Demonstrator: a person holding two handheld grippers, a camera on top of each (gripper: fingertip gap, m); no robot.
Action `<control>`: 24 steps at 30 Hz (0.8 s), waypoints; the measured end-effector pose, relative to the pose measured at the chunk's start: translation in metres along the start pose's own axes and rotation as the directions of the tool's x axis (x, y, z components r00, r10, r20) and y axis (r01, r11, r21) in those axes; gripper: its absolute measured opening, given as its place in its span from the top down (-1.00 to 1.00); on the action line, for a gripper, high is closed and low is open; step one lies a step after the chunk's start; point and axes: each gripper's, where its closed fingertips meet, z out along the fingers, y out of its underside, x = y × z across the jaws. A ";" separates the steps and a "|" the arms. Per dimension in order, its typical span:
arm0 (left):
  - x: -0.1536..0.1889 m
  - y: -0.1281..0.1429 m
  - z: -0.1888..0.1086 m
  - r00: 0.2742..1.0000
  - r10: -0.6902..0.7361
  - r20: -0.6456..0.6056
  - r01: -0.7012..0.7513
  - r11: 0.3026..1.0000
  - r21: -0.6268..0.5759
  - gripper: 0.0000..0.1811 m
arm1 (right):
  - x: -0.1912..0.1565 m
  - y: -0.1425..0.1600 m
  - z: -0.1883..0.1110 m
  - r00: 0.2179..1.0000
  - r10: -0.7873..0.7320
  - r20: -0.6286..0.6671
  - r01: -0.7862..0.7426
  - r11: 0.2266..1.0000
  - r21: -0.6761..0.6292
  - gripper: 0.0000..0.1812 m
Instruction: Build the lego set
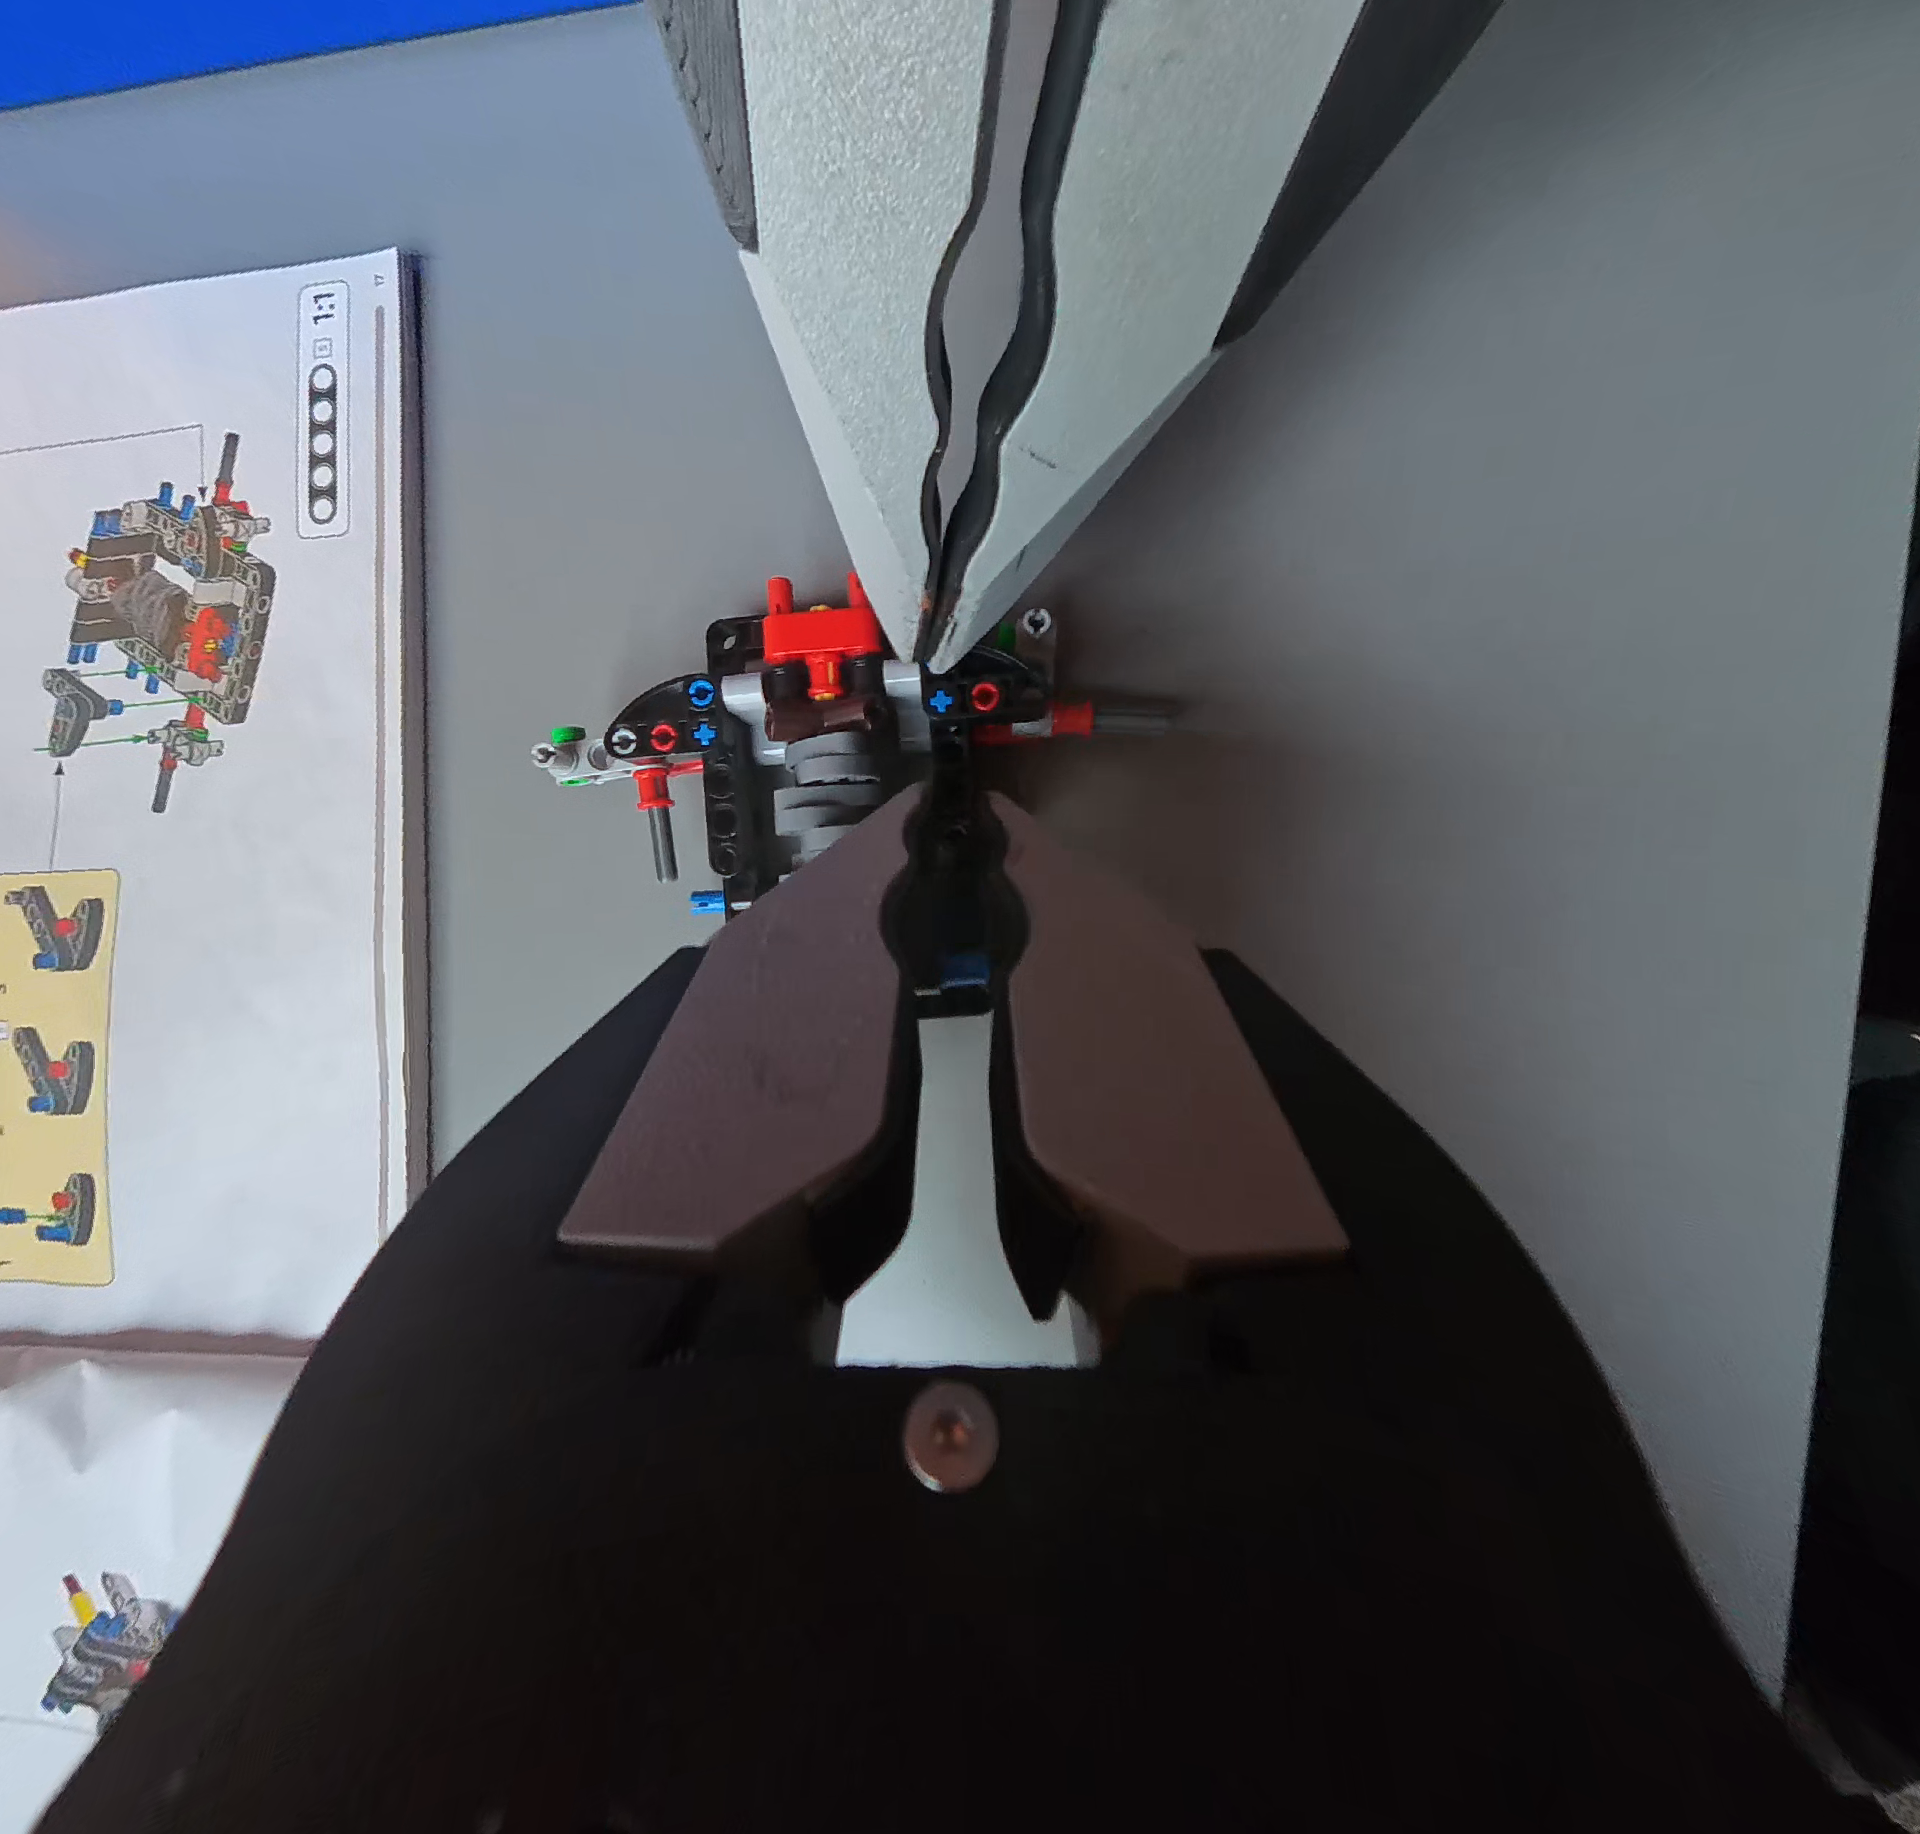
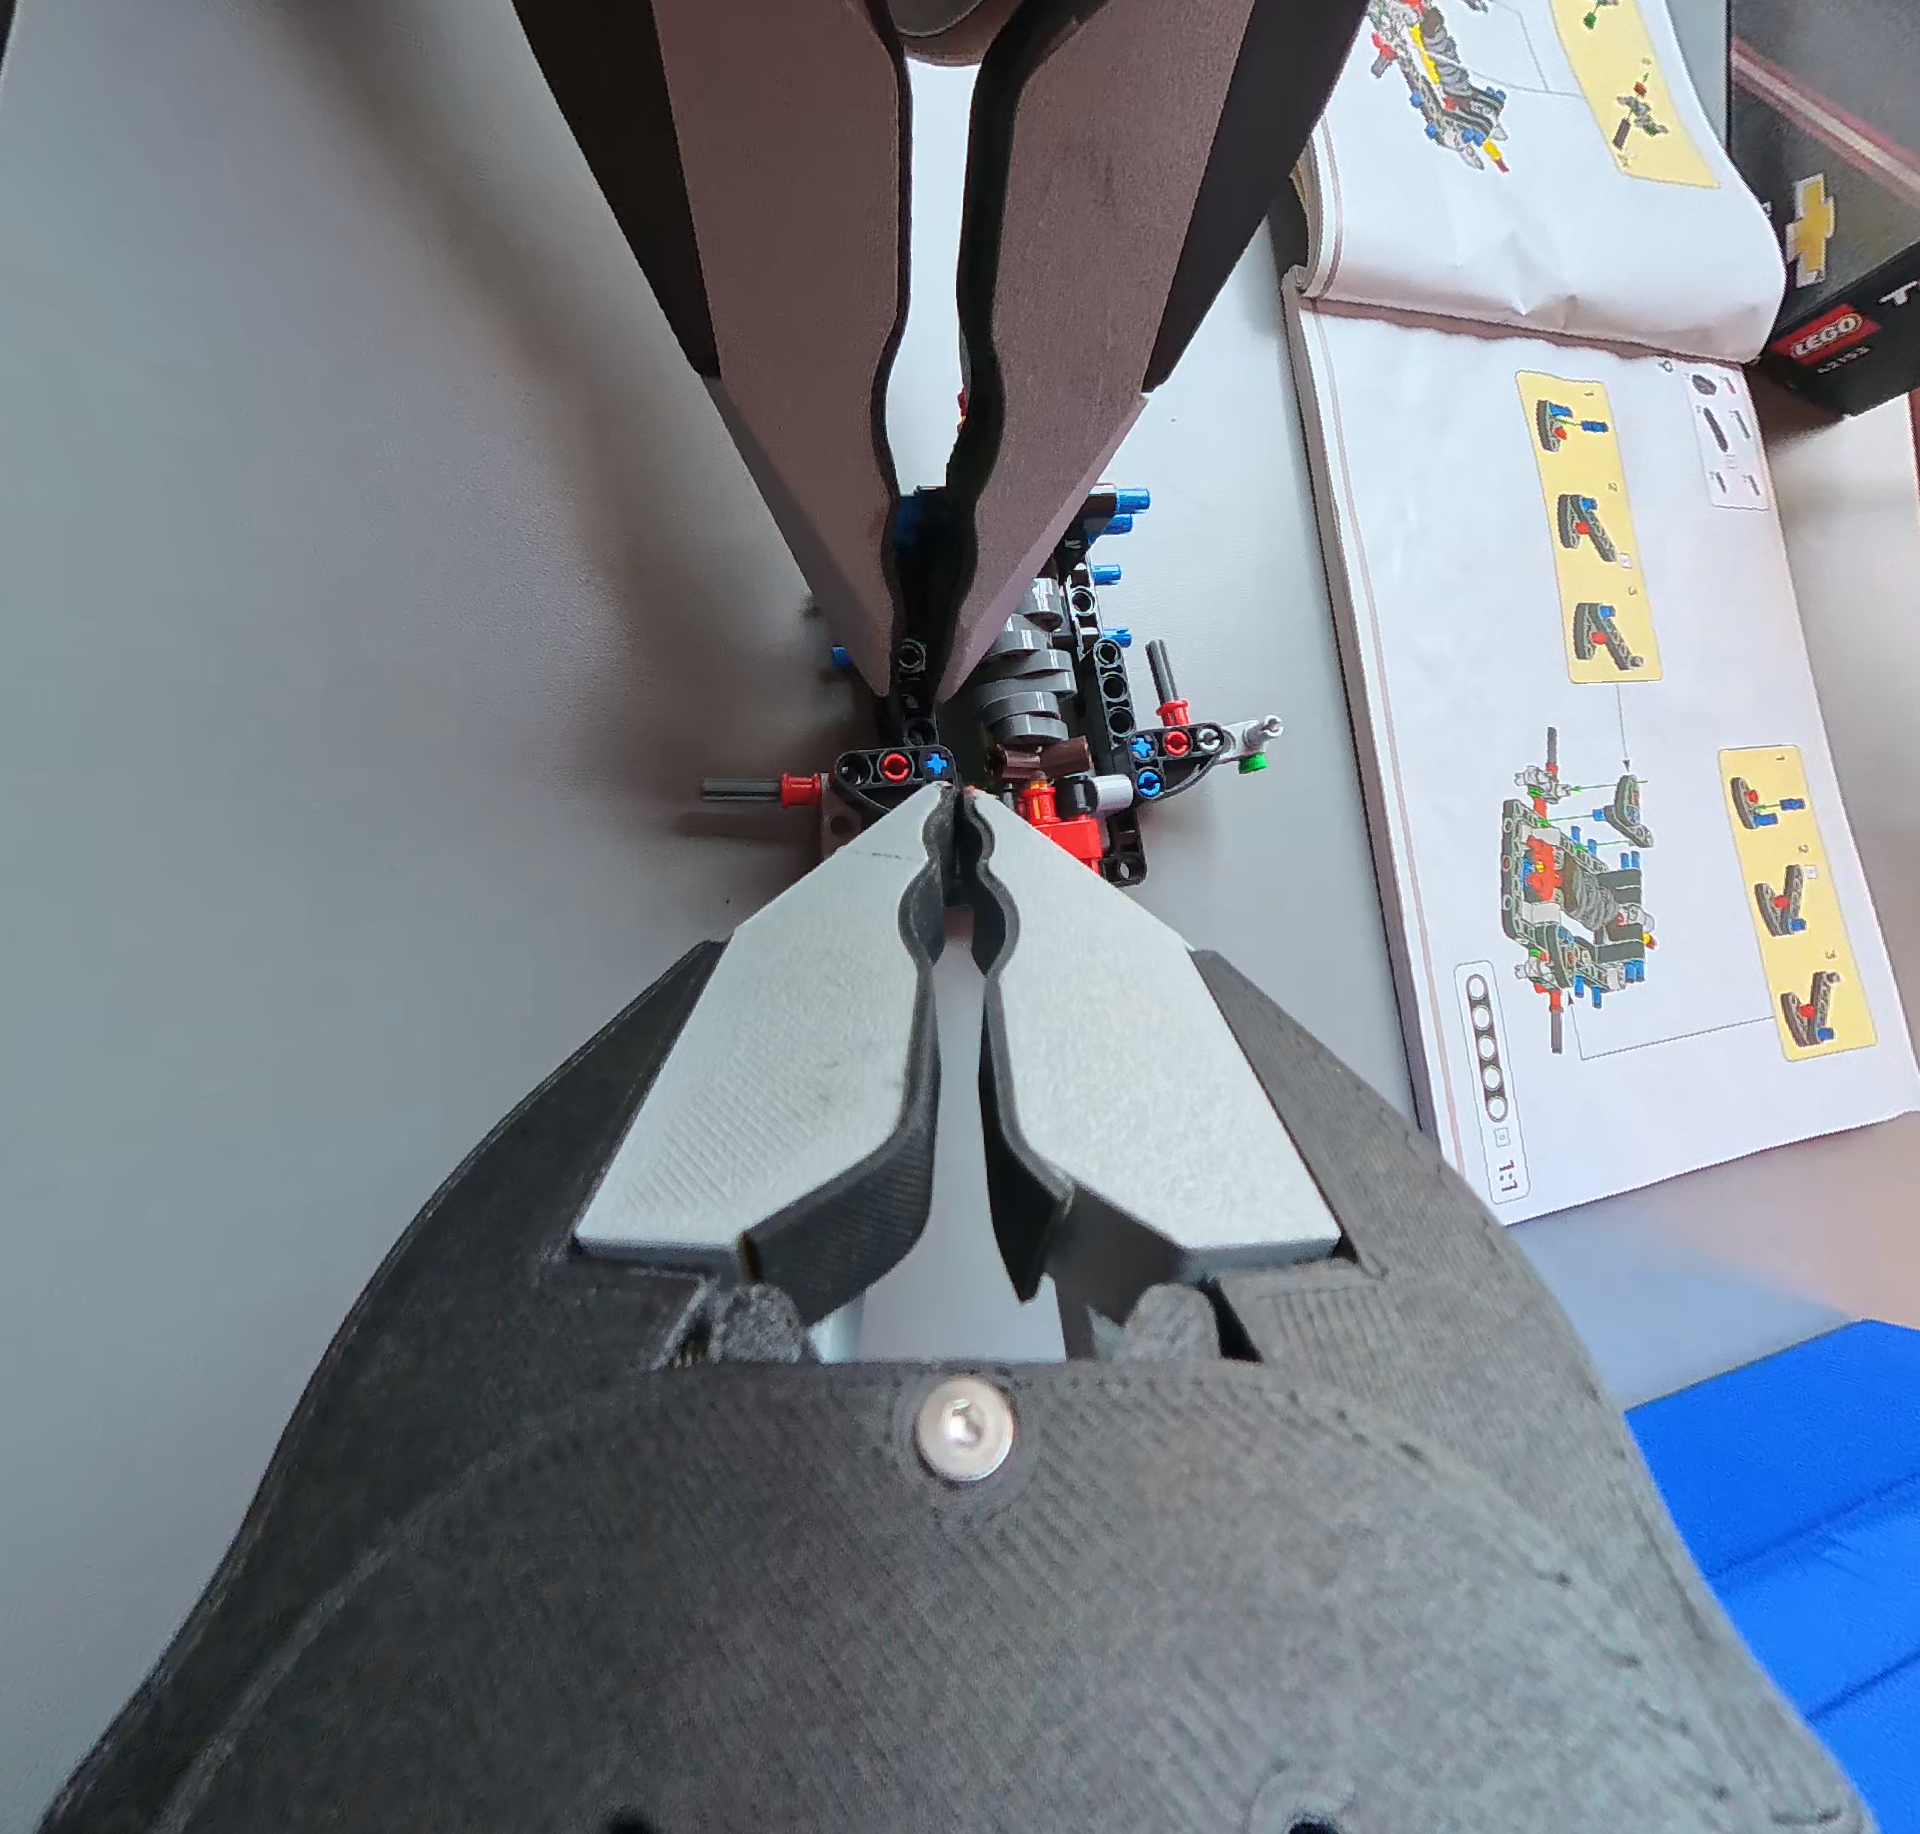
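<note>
Lego frame [image 1: 821,745] on the counter [image 1: 1455,849], part-built, much left.
Left gripper [image 1: 948,797] fingers pinch its black beam; right gripper [image 2: 954,797] fingers nearly closed at its end; manual [image 2: 1621,745] at 3 o'clock.

Left gripper [image 1: 951,797] clamped on lego assembly [image 1: 821,735]; right gripper [image 1: 928,641] touching.

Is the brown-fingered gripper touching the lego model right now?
Touching. In the left wrist view the left gripper is shut on a black beam of the lego model, the beam pinched between its brown fingers.
</note>
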 end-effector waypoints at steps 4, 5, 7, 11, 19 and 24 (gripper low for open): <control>0.000 0.000 0.000 1.000 0.006 0.009 -0.006 1.000 -0.015 0.98 | 0.000 0.000 0.000 1.000 0.009 0.006 -0.009 1.000 0.003 1.00; 0.000 0.000 0.000 1.000 0.002 0.013 -0.002 1.000 -0.020 0.98 | 0.000 0.000 0.000 1.000 0.013 0.008 -0.013 1.000 0.006 1.00; -0.002 -0.002 0.002 0.999 0.011 0.038 -0.010 1.000 -0.020 0.93 | 0.000 0.000 0.000 1.000 0.016 0.010 -0.016 1.000 0.010 1.00; -0.001 0.001 0.009 0.998 0.037 0.053 -0.034 0.997 -0.065 0.94 | 0.000 0.000 0.000 1.000 0.009 0.005 -0.009 1.000 0.004 1.00; -0.001 0.002 0.010 0.999 0.016 0.033 -0.014 0.998 -0.067 0.94 | 0.008 0.005 -0.007 0.993 0.090 0.071 -0.096 0.991 0.093 1.00; -0.001 0.003 0.009 0.999 0.007 0.038 -0.004 0.997 -0.078 0.94 | 0.013 0.009 -0.005 0.975 0.169 0.146 -0.182 0.980 0.082 0.57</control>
